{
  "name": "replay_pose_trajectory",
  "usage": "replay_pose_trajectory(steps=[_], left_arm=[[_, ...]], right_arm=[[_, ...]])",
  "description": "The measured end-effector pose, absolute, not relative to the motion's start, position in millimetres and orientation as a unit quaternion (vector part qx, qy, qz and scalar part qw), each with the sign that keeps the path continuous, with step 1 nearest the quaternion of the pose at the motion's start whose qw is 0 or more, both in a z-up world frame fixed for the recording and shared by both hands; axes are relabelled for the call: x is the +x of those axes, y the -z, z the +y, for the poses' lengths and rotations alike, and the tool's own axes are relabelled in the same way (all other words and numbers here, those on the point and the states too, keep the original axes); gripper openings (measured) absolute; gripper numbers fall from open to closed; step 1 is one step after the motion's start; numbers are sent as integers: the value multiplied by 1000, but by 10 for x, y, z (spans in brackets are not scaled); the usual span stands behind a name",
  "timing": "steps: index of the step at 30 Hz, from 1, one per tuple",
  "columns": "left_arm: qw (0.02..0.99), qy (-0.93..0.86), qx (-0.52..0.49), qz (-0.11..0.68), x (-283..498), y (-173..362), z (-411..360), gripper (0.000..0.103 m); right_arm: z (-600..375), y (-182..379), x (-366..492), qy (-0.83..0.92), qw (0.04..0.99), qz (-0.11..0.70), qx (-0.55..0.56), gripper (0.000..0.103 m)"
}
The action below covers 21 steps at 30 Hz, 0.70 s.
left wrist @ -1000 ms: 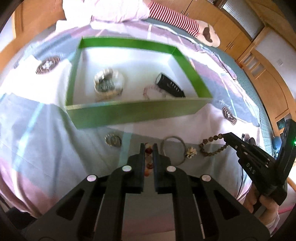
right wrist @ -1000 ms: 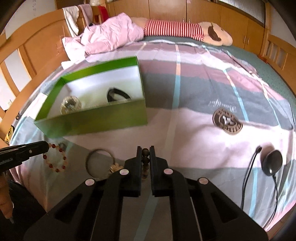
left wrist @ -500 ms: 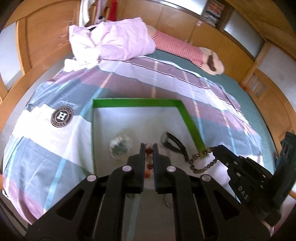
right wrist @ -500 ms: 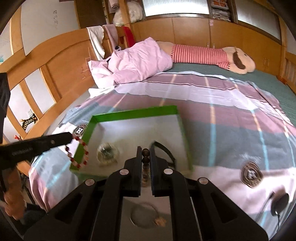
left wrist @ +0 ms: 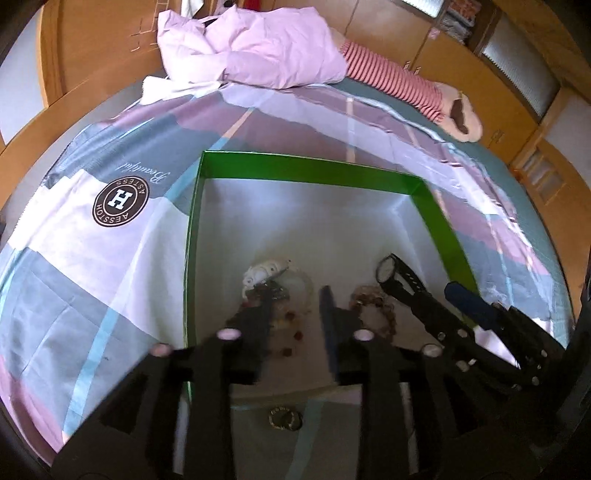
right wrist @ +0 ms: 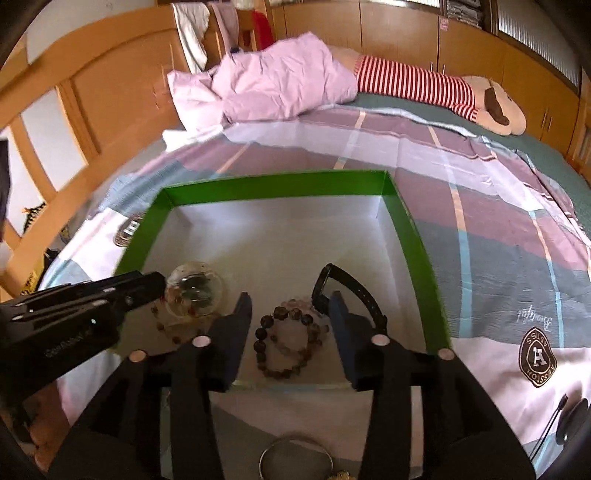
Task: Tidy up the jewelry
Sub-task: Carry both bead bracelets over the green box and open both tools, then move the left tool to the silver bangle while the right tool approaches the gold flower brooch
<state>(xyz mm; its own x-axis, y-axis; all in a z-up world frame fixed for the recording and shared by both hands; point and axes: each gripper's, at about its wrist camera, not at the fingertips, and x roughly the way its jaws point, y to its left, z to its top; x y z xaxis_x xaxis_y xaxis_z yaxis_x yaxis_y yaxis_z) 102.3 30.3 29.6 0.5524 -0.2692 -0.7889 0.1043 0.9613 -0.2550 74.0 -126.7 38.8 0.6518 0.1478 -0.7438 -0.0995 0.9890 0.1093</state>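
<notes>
- Wooden wardrobes (right wrist: pixel 406 33) and headboard (right wrist: pixel 110 88) around a bed with patchwork cover (right wrist: pixel 498 229).
- Green-walled box (right wrist: pixel 413 243) on that cover.
- Inside the box: black watch (right wrist: pixel 347 284), dark bead bracelet (right wrist: pixel 288 343), red bead bracelet (left wrist: pixel 291 336).
- Right gripper (right wrist: pixel 291 317) spread wide over the dark bracelet, holding nothing.
- Left gripper (left wrist: pixel 295 317) likewise wide, empty, above the red beads.

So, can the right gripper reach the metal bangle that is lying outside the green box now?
Probably yes. The right gripper is open over the green box, holding nothing, and the metal bangle lies uncovered on the bedspread just below it, nearer the person. It would need to pull back.
</notes>
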Motion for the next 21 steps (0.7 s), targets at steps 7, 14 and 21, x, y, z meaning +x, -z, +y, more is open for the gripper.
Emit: replay_pose_trajectory(steps=[7, 14, 21], left_arm=[[863, 196, -103, 454, 459, -349, 243, 38], [844, 198, 6, 499, 163, -7, -288, 44], [815, 193, 18, 546, 236, 308, -532, 50]], right_arm=[[-1781, -500, 136, -38, 912, 402, 69, 58], [-2016, 45, -227, 17, 881, 472, 26, 58], [-2027, 265, -313, 27, 865, 499, 41, 58]])
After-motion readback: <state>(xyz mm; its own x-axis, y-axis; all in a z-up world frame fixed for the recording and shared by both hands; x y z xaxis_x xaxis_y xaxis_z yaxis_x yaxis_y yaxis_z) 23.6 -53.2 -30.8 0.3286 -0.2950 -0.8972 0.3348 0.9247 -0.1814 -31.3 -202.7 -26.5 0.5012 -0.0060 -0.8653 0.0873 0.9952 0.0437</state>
